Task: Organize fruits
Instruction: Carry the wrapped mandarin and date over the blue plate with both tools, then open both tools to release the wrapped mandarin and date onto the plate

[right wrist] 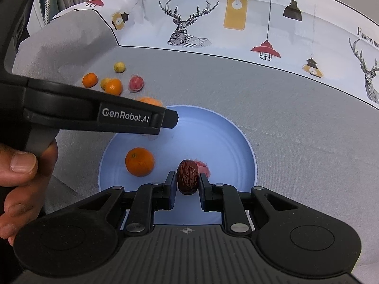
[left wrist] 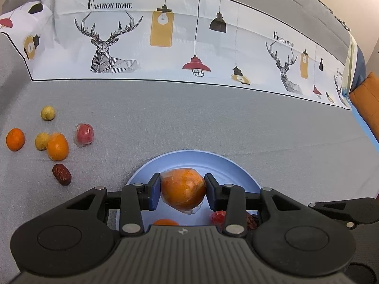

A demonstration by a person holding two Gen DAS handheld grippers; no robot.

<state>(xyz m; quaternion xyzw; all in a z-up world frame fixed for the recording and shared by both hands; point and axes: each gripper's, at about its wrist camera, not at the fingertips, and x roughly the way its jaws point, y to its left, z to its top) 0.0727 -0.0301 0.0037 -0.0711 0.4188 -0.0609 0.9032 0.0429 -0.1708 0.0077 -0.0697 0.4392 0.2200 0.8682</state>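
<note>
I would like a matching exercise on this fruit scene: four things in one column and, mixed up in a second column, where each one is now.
Things:
1. wrapped orange
2. red date
3. bare orange
4. yellow-green fruit

Places:
A. lying loose on the blue plate
B. on the grey cloth, farthest from the plate
C. clamped in the left gripper
D. clamped in the right gripper

Pairs: 1-C, 2-D, 3-A, 4-B

Grey cloth (left wrist: 213, 118), deer-print sheet (left wrist: 165, 47), perhaps orange cushion (left wrist: 367, 99)
</note>
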